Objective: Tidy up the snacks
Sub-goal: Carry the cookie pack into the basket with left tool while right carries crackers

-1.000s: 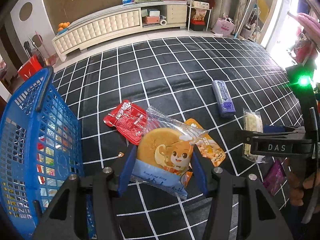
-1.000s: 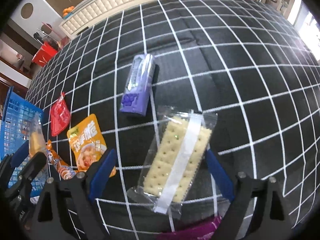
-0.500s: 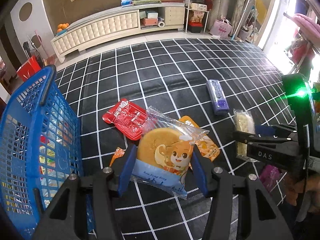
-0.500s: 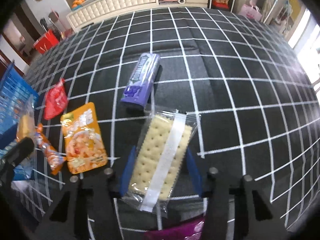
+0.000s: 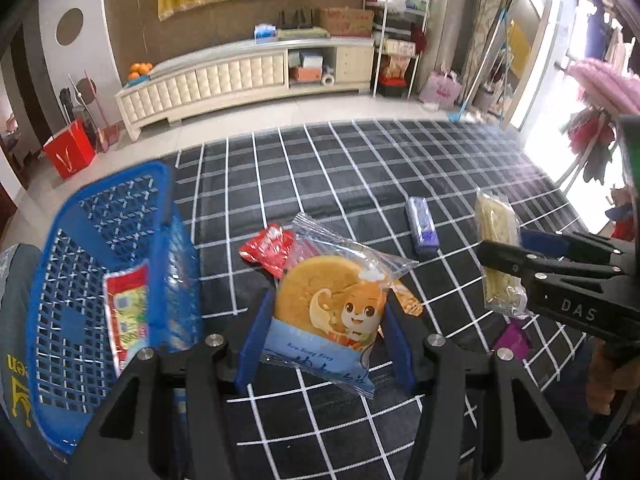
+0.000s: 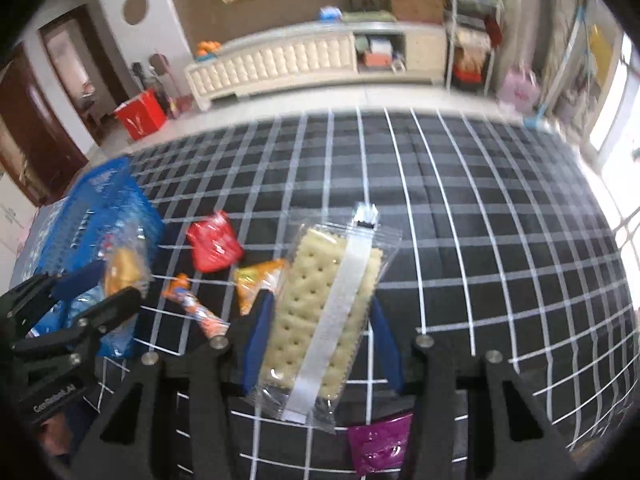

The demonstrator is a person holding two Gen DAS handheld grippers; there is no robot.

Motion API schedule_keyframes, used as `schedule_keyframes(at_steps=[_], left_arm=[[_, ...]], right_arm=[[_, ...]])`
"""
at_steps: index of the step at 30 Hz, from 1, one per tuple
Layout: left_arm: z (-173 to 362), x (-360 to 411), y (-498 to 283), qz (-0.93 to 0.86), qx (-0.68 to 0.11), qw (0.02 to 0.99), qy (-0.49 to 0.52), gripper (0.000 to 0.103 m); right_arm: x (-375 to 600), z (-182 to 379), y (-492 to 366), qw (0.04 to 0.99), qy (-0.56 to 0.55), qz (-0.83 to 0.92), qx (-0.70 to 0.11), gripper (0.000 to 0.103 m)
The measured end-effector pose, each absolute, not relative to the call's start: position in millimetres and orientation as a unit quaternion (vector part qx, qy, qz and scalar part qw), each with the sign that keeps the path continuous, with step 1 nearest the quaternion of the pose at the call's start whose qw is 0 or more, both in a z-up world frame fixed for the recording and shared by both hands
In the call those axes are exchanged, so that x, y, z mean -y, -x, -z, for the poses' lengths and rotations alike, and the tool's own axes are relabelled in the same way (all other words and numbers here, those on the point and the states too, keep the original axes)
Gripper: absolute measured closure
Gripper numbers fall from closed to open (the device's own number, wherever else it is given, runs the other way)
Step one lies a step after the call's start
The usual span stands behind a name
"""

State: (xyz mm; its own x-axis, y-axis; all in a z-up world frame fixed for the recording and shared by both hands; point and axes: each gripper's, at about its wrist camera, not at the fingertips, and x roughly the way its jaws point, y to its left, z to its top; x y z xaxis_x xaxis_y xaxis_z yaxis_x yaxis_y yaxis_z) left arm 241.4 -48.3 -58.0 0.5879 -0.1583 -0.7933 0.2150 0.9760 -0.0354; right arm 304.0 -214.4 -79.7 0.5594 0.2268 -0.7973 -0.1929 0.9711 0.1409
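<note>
In the left wrist view the left gripper (image 5: 325, 334) clamps a bun packet (image 5: 334, 304) at lower centre, as it did a second ago, but now lifted, with the checked rug (image 5: 360, 168) further below. "Rou Song Bing" reads along the packet's blue bottom edge; its long axis runs up the frame. At right, the right gripper (image 5: 516, 248), marked "DAS", carries the cracker sleeve (image 5: 498, 256), which a second ago lay on the rug between wide jaws. In the right wrist view the right gripper (image 6: 318, 334) pinches the sleeve (image 6: 320, 312), its long axis tilting toward upper right. The blue basket (image 5: 100, 240) sits left; the purple bar (image 5: 420, 226) lies beyond.
</note>
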Motion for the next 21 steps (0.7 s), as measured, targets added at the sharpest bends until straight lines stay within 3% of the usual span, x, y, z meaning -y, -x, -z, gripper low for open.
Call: schedule_keyframes(at_steps=[10, 21], left_arm=[[5.1, -6.1, -212.2, 0.084, -0.41, 0.908, -0.025, 0.052], [-17.7, -93.8, -197.9, 0.036, -0.411, 0.911, -0.017, 0.052]], right_arm=[[156.0, 14.8, -282.4, 0.893, -0.018, -0.209, -0.398, 0.05], [80.6, 11.4, -283.7, 0.874, -0.008, -0.283, -0.395, 0.05]])
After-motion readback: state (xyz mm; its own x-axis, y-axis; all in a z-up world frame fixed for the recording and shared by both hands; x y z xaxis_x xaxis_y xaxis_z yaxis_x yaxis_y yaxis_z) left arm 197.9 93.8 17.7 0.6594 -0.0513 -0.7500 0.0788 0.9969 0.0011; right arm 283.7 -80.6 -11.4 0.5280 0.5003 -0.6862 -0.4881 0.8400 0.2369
